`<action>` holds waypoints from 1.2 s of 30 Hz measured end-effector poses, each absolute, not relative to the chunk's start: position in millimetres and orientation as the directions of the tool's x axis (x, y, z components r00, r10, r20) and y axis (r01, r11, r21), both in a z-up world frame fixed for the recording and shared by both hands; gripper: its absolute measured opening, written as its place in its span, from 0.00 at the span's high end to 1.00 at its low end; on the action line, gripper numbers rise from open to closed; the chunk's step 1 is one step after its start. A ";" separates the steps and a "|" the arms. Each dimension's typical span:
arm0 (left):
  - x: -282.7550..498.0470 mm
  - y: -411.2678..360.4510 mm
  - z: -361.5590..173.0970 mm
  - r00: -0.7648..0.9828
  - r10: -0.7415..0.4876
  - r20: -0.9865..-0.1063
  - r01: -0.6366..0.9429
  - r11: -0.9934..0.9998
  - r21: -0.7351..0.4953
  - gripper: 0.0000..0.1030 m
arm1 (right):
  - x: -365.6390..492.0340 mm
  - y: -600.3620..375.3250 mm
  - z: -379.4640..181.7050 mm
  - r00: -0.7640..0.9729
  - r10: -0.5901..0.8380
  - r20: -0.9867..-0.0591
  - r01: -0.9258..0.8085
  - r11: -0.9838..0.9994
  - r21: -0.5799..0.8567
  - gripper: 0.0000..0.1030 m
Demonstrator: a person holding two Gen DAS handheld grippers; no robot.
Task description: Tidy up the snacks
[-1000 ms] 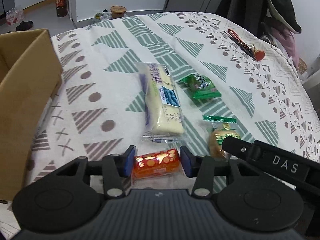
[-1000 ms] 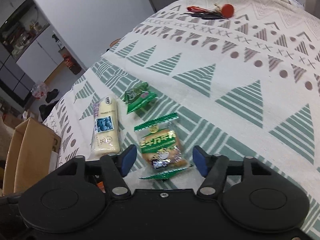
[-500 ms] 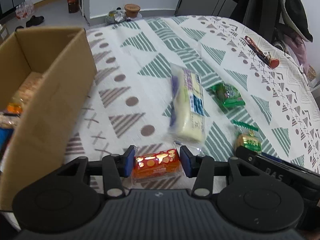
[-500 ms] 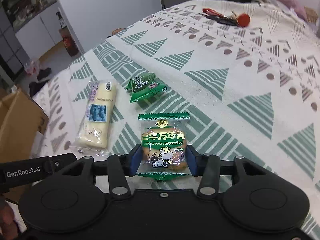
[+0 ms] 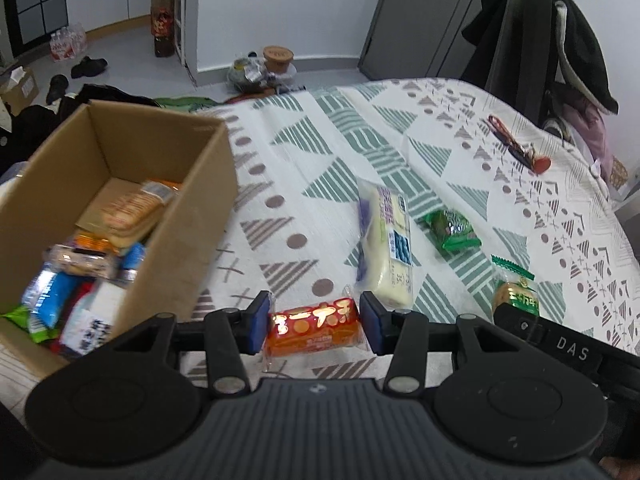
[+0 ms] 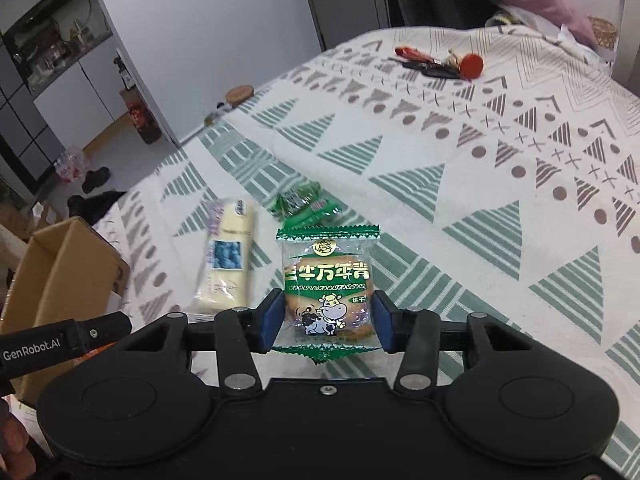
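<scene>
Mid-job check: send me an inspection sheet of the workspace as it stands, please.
Surface: patterned cloth covers it.
Job's things: cardboard box open, partly filled with snacks; long pale packet and green packet lie loose on the cloth.
Clutter: keys with a red tag at the far side.
Grippers: left gripper shut on orange snack bar; right gripper shut on cow-print biscuit packet.
Cables: nothing seen.
Surroundings: shoes and bottles on the floor; dark coat hanging nearby.
</scene>
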State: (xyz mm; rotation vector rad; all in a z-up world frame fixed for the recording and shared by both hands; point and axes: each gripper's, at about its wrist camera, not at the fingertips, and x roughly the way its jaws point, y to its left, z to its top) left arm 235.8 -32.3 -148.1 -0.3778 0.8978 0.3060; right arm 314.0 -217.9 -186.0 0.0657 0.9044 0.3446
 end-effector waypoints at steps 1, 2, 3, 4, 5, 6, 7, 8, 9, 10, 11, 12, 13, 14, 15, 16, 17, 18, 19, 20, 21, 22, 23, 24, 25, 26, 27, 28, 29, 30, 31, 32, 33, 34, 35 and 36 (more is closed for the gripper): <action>232.6 -30.7 -145.1 0.593 0.106 -0.798 -0.414 0.890 -0.190 0.55 | 310.8 -217.1 -182.5 0.574 0.323 -0.752 -0.269 0.942 0.199 0.55; 229.2 -28.8 -142.2 0.598 0.111 -0.793 -0.418 0.888 -0.191 0.55 | 308.3 -216.0 -179.6 0.579 0.325 -0.748 -0.272 0.942 0.198 0.55; 226.1 -26.8 -139.7 0.603 0.113 -0.790 -0.421 0.886 -0.194 0.55 | 305.6 -215.6 -176.6 0.584 0.328 -0.742 -0.274 0.941 0.199 0.55; 222.3 -24.6 -137.0 0.608 0.118 -0.785 -0.425 0.884 -0.197 0.55 | 302.5 -214.9 -173.4 0.590 0.331 -0.736 -0.277 0.940 0.201 0.55; 219.1 -22.7 -134.6 0.613 0.122 -0.781 -0.428 0.882 -0.198 0.55 | 299.8 -214.0 -170.5 0.595 0.333 -0.731 -0.278 0.939 0.202 0.55; 216.0 -20.7 -132.2 0.616 0.124 -0.777 -0.430 0.881 -0.200 0.55 | 296.7 -212.9 -167.1 0.601 0.335 -0.726 -0.277 0.939 0.203 0.55; 212.5 -18.5 -129.7 0.620 0.127 -0.774 -0.432 0.879 -0.202 0.55 | 293.7 -211.6 -163.8 0.607 0.337 -0.720 -0.277 0.939 0.206 0.55; 209.2 -16.3 -127.3 0.623 0.129 -0.771 -0.433 0.878 -0.202 0.55 | 290.9 -210.1 -160.8 0.613 0.339 -0.714 -0.277 0.938 0.208 0.55; 206.5 -14.3 -125.2 0.626 0.132 -0.768 -0.434 0.878 -0.203 0.55 | 287.8 -208.6 -157.0 0.621 0.340 -0.706 -0.277 0.938 0.209 0.55; 203.4 -12.3 -122.8 0.629 0.133 -0.766 -0.435 0.877 -0.204 0.55 | 284.9 -207.1 -153.0 0.630 0.343 -0.697 -0.277 0.937 0.211 0.55; 199.7 -9.6 -119.7 0.633 0.135 -0.762 -0.436 0.876 -0.206 0.55 | 282.6 -205.9 -149.7 0.637 0.346 -0.689 -0.279 0.937 0.213 0.55; 197.1 -7.5 -117.5 0.635 0.137 -0.760 -0.437 0.875 -0.207 0.55 | 280.3 -204.5 -146.6 0.643 0.348 -0.682 -0.279 0.936 0.214 0.55; 193.8 -4.6 -114.1 0.638 0.139 -0.757 -0.437 0.875 -0.208 0.55 | 278.6 -202.6 -143.9 0.647 0.347 -0.678 -0.278 0.936 0.214 0.55; 190.7 -1.8 -110.7 0.642 0.140 -0.754 -0.437 0.875 -0.210 0.55 | 277.6 -200.8 -142.1 0.650 0.346 -0.677 -0.278 0.937 0.212 0.55; 187.7 0.5 -107.9 0.646 0.142 -0.750 -0.437 0.875 -0.210 0.55 | 276.1 -198.6 -139.9 0.653 0.345 -0.674 -0.278 0.937 0.211 0.55; 185.1 4.0 -104.4 0.649 0.145 -0.747 -0.439 0.873 -0.211 0.55 | 274.1 -196.3 -137.7 0.655 0.345 -0.672 -0.280 0.937 0.208 0.55; 182.3 8.2 -100.8 0.653 0.149 -0.743 -0.442 0.871 -0.214 0.55 | 271.9 -193.7 -136.1 0.658 0.345 -0.669 -0.282 0.937 0.206 0.55; 179.8 11.7 -97.9 0.656 0.151 -0.740 -0.444 0.869 -0.216 0.55 | 269.4 -191.0 -133.8 0.661 0.346 -0.666 -0.284 0.937 0.204 0.55; 177.8 15.5 -94.8 0.659 0.154 -0.736 -0.446 0.868 -0.218 0.55 | 266.2 -188.2 -131.5 0.664 0.346 -0.663 -0.286 0.936 0.203 0.56; 176.0 19.5 -91.7 0.662 0.158 -0.733 -0.449 0.866 -0.220 0.55 | 263.4 -185.7 -129.5 0.666 0.349 -0.659 -0.289 0.936 0.203 0.55; 173.8 23.2 -88.8 0.666 0.161 -0.729 -0.452 0.864 -0.222 0.55 | 260.5 -182.9 -127.1 0.669 0.351 -0.656 -0.292 0.935 0.203 0.55; 171.4 27.2 -85.9 0.669 0.163 -0.725 -0.455 0.861 -0.226 0.55 | 257.8 -180.2 -125.0 0.671 0.353 -0.652 -0.293 0.934 0.203 0.55; 169.1 30.8 -83.3 0.672 0.165 -0.722 -0.457 0.859 -0.229 0.55 | 254.7 -176.9 -122.6 0.674 0.356 -0.647 -0.297 0.933 0.204 0.55; 167.3 33.8 -81.3 0.676 0.168 -0.718 -0.459 0.858 -0.231 0.55 | 251.6 -173.1 -120.3 0.676 0.360 -0.643 -0.304 0.931 0.202 0.55; 164.9 37.7 -78.7 0.679 0.170 -0.714 -0.461 0.856 -0.234 0.55 | 248.8 -169.6 -118.0 0.677 0.364 -0.639 -0.313 0.929 0.198 0.55; 162.8 41.1 -76.8 0.682 0.173 -0.711 -0.462 0.855 -0.236 0.55 | 247.0 -166.1 -116.2 0.678 0.368 -0.636 -0.323 0.927 0.192 0.55; 160.6 44.8 -74.7 0.685 0.175 -0.707 -0.464 0.853 -0.239 0.55 | 244.6 -162.7 -114.3 0.678 0.374 -0.633 -0.338 0.923 0.184 0.55; 158.1 49.0 -72.6 0.690 0.177 -0.702 -0.467 0.850 -0.245 0.55 | 242.7 -160.0 -112.8 0.677 0.380 -0.630 -0.347 0.920 0.182 0.55; 155.6 52.3 -70.4 0.697 0.177 -0.695 -0.466 0.848 -0.251 0.55 | 241.2 -158.5 -111.8 0.677 0.383 -0.628 -0.345 0.919 0.189 0.55; 153.4 54.6 -68.5 0.702 0.179 -0.689 -0.465 0.848 -0.253 0.55 | 239.9 -157.3 -111.2 0.675 0.387 -0.628 -0.338 0.919 0.202 0.55; 151.3 57.6 -66.6 0.705 0.183 -0.685 -0.466 0.847 -0.254 0.55 | 239.0 -155.8 -111.4 0.672 0.391 -0.628 -0.334 0.918 0.214 0.55; 149.8 60.4 -65.4 0.707 0.184 -0.683 -0.468 0.846 -0.257 0.55 | 237.5 -153.1 -111.6 0.671 0.394 -0.628 -0.333 0.917 0.220 0.55; 148.0 63.4 -64.6 0.708 0.183 -0.682 -0.470 0.843 -0.262 0.55 | 235.8 -149.8 -111.8 0.673 0.395 -0.626 -0.332 0.917 0.221 0.55; 146.1 67.2 -63.7 0.708 0.184 -0.682 -0.473 0.840 -0.265 0.55 | 234.6 -146.5 -112.3 0.674 0.394 -0.625 -0.333 0.917 0.220 0.55; 144.7 70.5 -63.0 0.707 0.188 -0.681 -0.477 0.838 -0.265 0.55 | 233.4 -142.5 -112.5 0.673 0.396 -0.624 -0.335 0.916 0.220 0.55; 143.5 73.4 -62.5 0.706 0.191 -0.682 -0.481 0.836 -0.264 0.55 | 232.1 -139.2 -112.9 0.672 0.401 -0.623 -0.336 0.914 0.226 0.55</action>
